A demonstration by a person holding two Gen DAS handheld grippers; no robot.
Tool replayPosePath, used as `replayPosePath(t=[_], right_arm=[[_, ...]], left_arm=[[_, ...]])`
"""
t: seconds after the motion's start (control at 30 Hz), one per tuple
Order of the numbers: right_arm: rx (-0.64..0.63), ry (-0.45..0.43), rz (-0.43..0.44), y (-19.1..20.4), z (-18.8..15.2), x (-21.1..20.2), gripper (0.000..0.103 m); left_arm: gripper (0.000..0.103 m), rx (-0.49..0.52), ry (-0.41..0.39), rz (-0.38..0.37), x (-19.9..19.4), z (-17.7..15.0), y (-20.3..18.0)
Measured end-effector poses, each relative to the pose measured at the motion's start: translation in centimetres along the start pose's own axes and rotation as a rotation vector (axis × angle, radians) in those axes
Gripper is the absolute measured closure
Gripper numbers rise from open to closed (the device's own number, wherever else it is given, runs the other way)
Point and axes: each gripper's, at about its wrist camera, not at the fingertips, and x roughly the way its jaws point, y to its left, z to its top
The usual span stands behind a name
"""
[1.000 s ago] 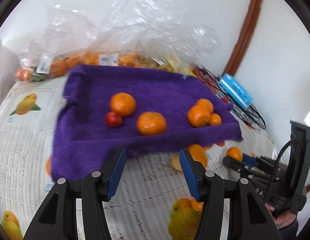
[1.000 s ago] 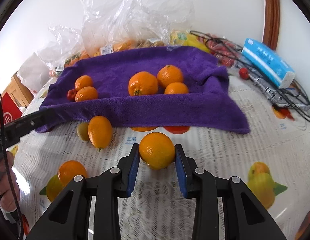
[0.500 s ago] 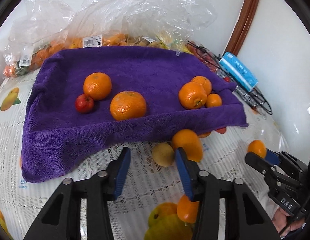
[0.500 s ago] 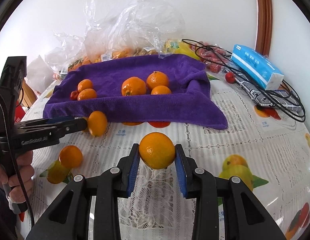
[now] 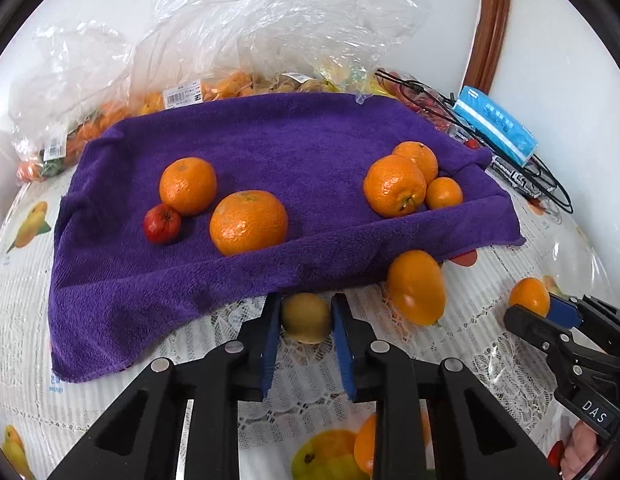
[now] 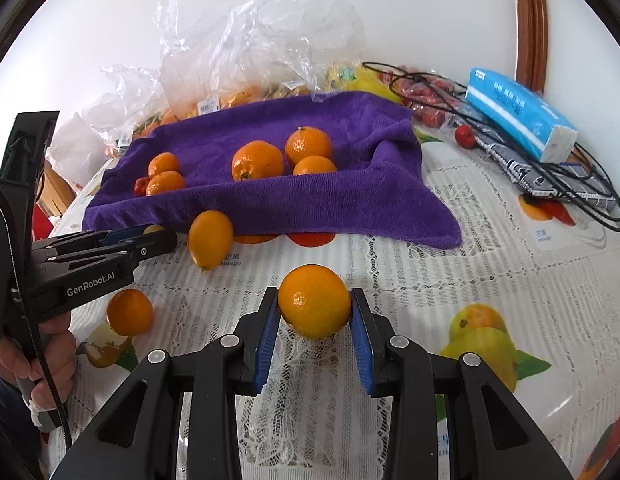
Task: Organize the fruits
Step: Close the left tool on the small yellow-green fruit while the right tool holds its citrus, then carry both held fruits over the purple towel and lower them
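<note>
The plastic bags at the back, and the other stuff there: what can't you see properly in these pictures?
- Plastic bags, both views: crinkled film blurs the fruit inside; price labels too small to read.
- Purple towel, both views: it hides whatever props up its raised edges.
- Red fruits, right wrist view: black cables cross them; kind unclear.

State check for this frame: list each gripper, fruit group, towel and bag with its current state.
left gripper: shut on yellow-green fruit
right gripper: shut on orange
purple towel: spread, front edge draped
plastic bags: open, crumpled
oval orange fruit: loose on tablecloth
</note>
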Motion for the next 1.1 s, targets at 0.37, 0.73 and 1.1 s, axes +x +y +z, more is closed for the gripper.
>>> replayPosePath(t=[0.37,0.73,1.1], right_arm=[[0.01,0.009,0.01,-0.1,0.1,0.5,0.069],[-0.032,-0.062,-0.02,1.2,1.6,-2.0,0.069],[-0.046,-0.169,-0.013,3.1,6.6,-3.4,0.068]], left_arm=[[0.079,-0.036,-0.024,-0.05,-0.6,-0.1,0.8],[0.079,-0.06,-0.071,-0.093,-2.7,-0.3,1.3],[0.079,-0.084,-0.15,-0.037,-6.2,1.7,3.4]])
